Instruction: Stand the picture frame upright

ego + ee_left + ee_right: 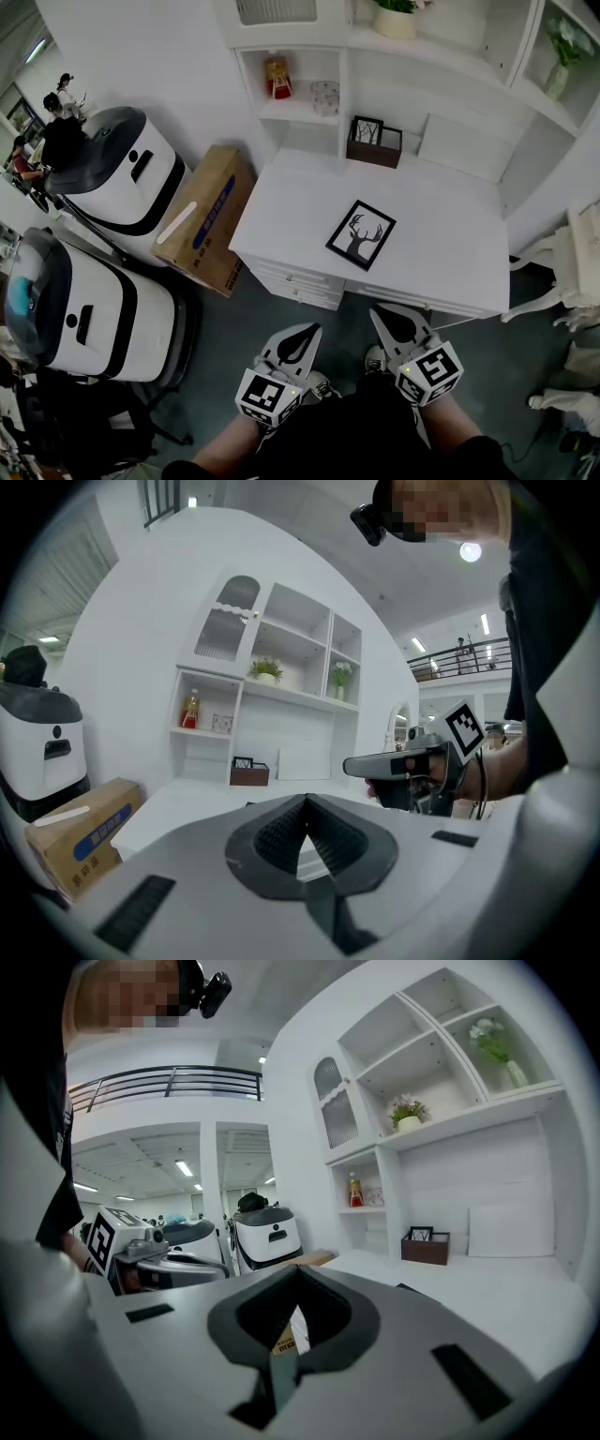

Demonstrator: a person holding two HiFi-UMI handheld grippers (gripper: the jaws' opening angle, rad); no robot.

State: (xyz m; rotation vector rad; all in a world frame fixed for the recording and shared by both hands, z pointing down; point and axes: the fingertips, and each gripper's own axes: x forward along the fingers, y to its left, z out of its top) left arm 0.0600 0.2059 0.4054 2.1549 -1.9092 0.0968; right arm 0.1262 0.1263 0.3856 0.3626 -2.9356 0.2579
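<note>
Two grippers lowest in the head view, side by side above the person's lap: left gripper (307, 330) and right gripper (379, 315), both with jaws pressed fully together and nothing caught between them. Tilt slightly downward, tips short of the desk's front edge, touching nothing.

Just ahead of the tips, the white desk (441, 253) with its drawer fronts. Further ahead, roughly between the two grippers' lines and a little toward the right one, the picture frame (361, 234): black border, deer silhouette, lying flat on the desktop (not yet upright), turned askew to the desk's edges, well apart from both grippers.

Beyond it, at the back of the desk, a brown box (373, 152) with a small frame showing above its rim. Past that, a white shelf unit (300, 111) holding a red bottle (277, 77) and, higher, a potted plant (397, 19).

Off to the left of the left gripper, beside the desk, a cardboard box (204, 220) on the floor; left of that, a near white machine (89, 314) and a far white machine (127, 183).
</note>
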